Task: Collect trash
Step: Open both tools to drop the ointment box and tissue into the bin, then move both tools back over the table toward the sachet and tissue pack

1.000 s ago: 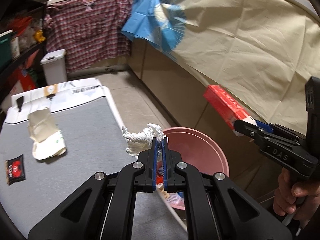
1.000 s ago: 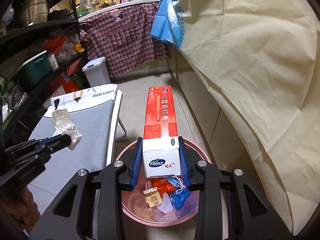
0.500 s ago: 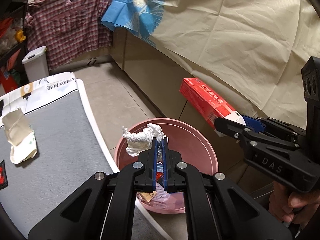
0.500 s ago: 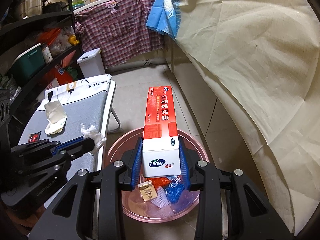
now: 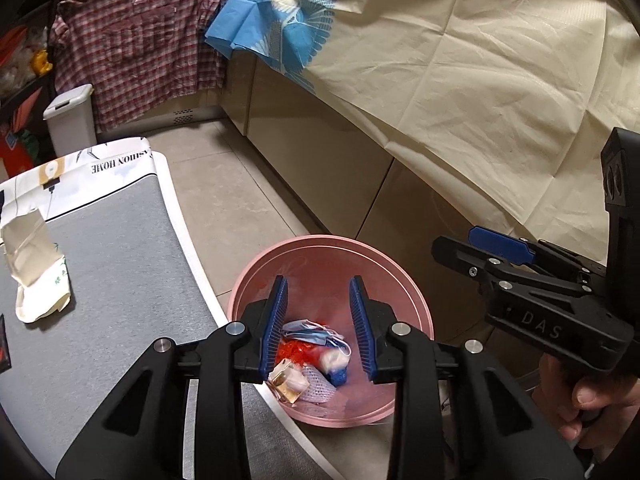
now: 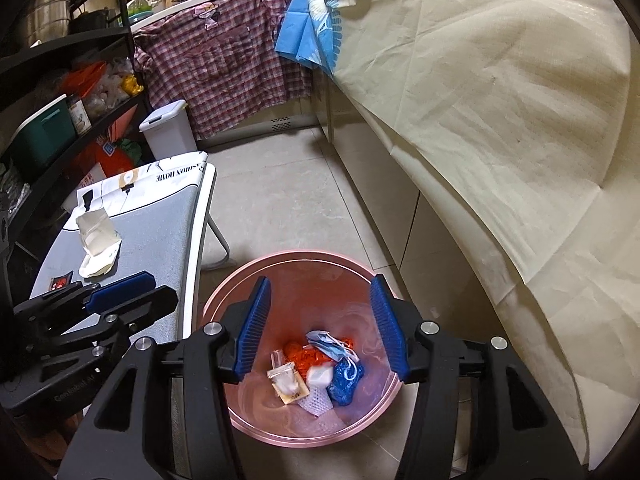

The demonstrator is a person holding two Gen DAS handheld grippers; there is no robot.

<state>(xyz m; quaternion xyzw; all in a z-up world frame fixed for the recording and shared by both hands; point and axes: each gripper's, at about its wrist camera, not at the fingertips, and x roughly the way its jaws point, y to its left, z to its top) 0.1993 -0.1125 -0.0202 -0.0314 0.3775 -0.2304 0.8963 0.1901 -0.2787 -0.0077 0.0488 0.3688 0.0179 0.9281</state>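
A pink bin (image 5: 328,238) (image 6: 304,254) stands on the floor beside the grey table (image 5: 120,260). Inside it lie a blue face mask (image 5: 316,330) (image 6: 328,342), orange-red scraps, white netting and a small box. Over the bin, my left gripper (image 5: 318,284) (image 6: 120,296) has its jaws opening and nothing between them. From the right, my right gripper (image 6: 320,280) (image 5: 460,246) hangs over the bin too, jaws opening and empty. On the table lie a crumpled white paper wrapper (image 5: 34,264) (image 6: 96,244) and a black-red sachet (image 6: 60,282).
A cream cloth (image 5: 480,80) drapes over the counter to the right of the bin. At the back stands a white lidded bin (image 6: 168,126) under a hanging plaid shirt (image 6: 224,68). Dark shelves (image 6: 60,80) line the left. A hand (image 5: 592,404) holds the right gripper.
Both grippers opened over the pink bin. The crumpled white tissue is gone from the left jaws and the red box from the right jaws. The left gripper first shifted right, over the bin.
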